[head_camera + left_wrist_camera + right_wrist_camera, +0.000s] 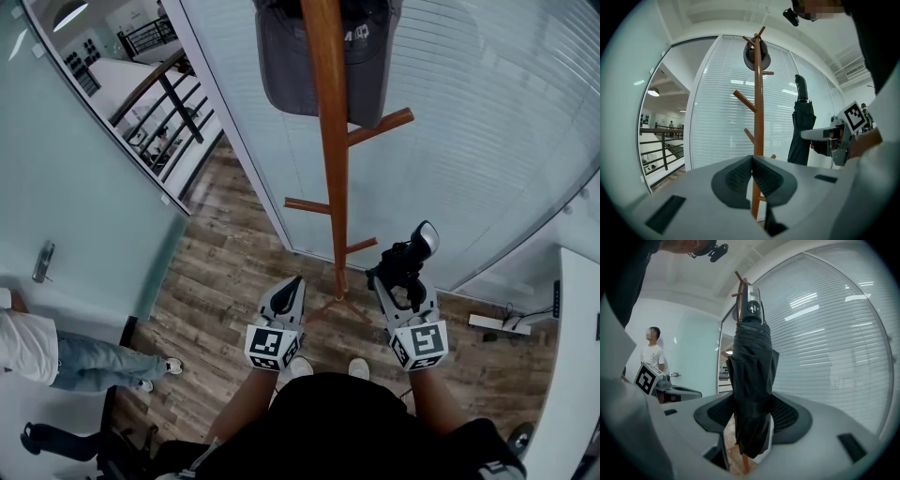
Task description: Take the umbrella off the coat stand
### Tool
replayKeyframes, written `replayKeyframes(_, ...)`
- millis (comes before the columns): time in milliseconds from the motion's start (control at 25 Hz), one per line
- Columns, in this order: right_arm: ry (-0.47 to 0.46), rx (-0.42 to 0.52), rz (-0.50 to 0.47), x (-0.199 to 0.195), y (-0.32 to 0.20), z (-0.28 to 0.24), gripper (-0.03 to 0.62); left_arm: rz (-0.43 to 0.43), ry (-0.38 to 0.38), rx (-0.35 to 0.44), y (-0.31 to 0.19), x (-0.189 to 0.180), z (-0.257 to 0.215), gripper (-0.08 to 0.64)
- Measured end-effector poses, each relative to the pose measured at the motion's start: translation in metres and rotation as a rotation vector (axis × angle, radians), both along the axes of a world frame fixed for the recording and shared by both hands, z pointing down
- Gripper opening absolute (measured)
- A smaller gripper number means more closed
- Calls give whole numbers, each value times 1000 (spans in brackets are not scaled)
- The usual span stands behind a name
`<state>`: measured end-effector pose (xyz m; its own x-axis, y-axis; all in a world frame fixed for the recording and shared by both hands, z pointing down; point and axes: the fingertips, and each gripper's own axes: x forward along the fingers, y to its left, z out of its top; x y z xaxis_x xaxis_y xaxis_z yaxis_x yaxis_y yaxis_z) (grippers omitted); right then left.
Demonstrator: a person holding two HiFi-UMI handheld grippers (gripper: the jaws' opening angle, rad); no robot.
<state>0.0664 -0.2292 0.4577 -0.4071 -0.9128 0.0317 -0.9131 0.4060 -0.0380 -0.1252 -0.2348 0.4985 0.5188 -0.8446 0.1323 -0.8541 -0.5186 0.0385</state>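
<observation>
The black folded umbrella (751, 380) stands upright between the pads of my right gripper (750, 414), which is shut on its middle. Its grey handle end (752, 306) points up. In the head view the umbrella (412, 255) sits in the right gripper (396, 277), just right of the wooden coat stand (328, 141) and clear of its pegs. My left gripper (292, 284) hovers left of the pole's foot, shut, with nothing in it. In the left gripper view its pads (740, 177) meet in front of the stand (758, 117), and the umbrella (802, 126) hangs apart to the right.
A dark cap (281, 56) hangs at the stand's top. Glass walls with white blinds (487, 122) stand behind it. A person (56, 356) stands at the left by a glass door. A white desk (574, 375) and a power strip (489, 322) lie at the right.
</observation>
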Motion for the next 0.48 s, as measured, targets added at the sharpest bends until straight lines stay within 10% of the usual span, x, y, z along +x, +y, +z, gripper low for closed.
replayKeyframes(480,-5,26,-1,-5,-5,-15,242,11,8,15,-4,3,-8,11)
